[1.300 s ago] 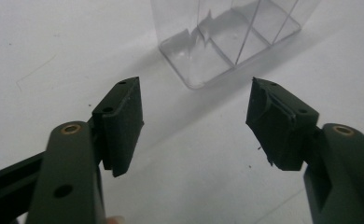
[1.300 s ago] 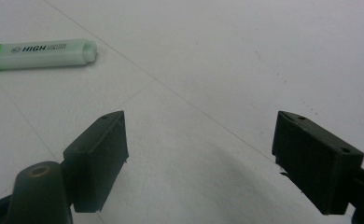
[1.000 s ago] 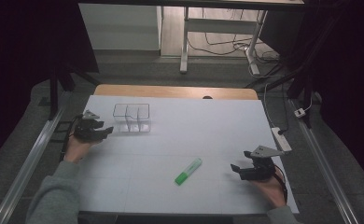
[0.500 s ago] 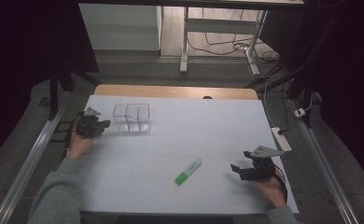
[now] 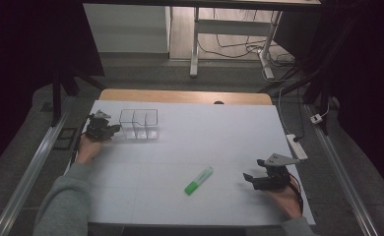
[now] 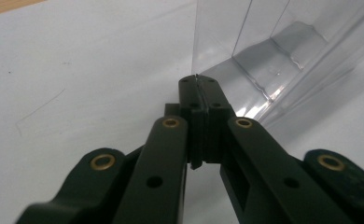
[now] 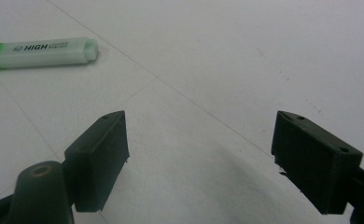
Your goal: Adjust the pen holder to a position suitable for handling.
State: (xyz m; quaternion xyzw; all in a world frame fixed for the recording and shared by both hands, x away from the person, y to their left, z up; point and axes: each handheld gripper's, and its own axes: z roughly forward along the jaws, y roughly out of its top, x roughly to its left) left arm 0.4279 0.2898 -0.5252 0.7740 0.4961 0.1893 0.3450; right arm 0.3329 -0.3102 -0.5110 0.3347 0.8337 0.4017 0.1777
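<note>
left gripper [image 6: 199, 81] – jaws together, just beside clear organizer [image 5: 139, 123] | right gripper [image 7: 201, 140] – jaws apart, highlighter [image 7: 40, 52] near

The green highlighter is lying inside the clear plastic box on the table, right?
Not quite. The green highlighter is lying on the white table, out in the open and well apart from the clear plastic box, not inside it. The high view shows this: the box sits far back on the left, the highlighter nearer the front.

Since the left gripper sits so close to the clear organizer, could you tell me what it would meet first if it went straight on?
Most likely the clear organizer: the shut left gripper points at its near wall, though contact is unclear.
</note>
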